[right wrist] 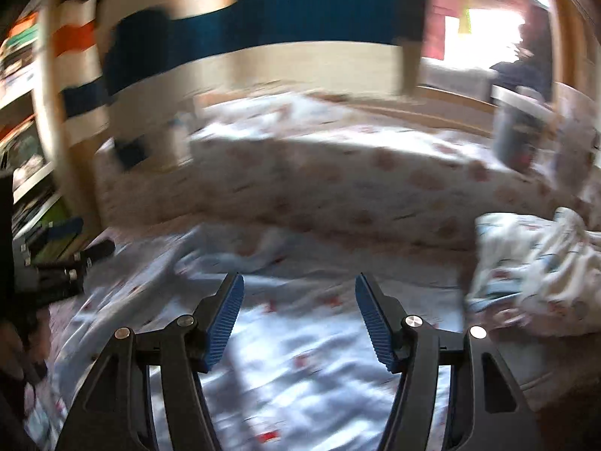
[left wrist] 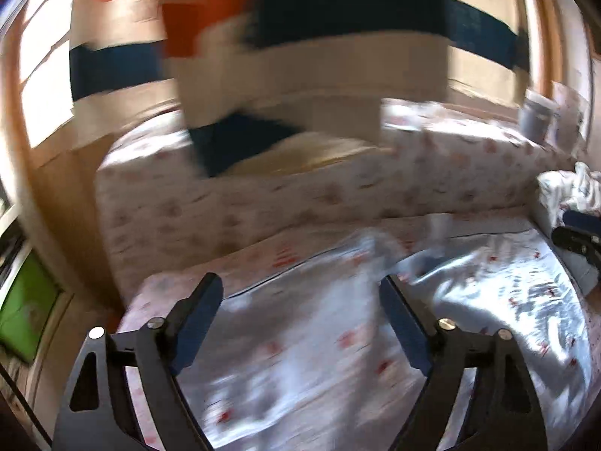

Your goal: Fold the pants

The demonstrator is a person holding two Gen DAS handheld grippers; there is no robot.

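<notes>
While both views were blurred, we judged the fold not yet begun: our left claw and right claw gaped wide, holding nothing, above the pale blue printed pants spread on the bed beneath them. Next we needed an edge to pinch. No writing was legible.

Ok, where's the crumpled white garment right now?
In the right wrist view, the crumpled white garment lies right of the open right gripper, beside the pale-blue pants.
</notes>
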